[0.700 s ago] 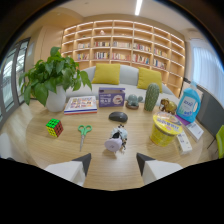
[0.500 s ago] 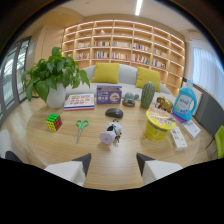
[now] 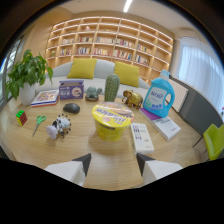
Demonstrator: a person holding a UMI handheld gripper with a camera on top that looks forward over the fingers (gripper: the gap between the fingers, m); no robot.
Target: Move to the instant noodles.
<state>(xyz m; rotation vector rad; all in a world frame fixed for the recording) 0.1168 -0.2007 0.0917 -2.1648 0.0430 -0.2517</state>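
We are noting the hand-held gripper (image 3: 112, 162) with its two fingers standing well apart, holding nothing and touching nothing; only bare tabletop (image 3: 112, 172) is showing in the gap between them. The instant noodles (image 3: 112, 120), a yellow cup with a printed lid, is sitting upright on the tabletop just ahead of the fingers, roughly in line with the gap and apart from both tips.

We are placing the rest relative to the noodle cup. A white remote control (image 3: 142, 137) is lying just beside it on the right. A blue detergent bottle (image 3: 159, 99) is standing farther right and behind. A green cactus (image 3: 111, 88) and a golden elephant figure (image 3: 132, 98) are standing behind it. A small cow toy (image 3: 59, 125), green-handled scissors (image 3: 38, 123) and a colour cube (image 3: 21, 117) are lying to its left.
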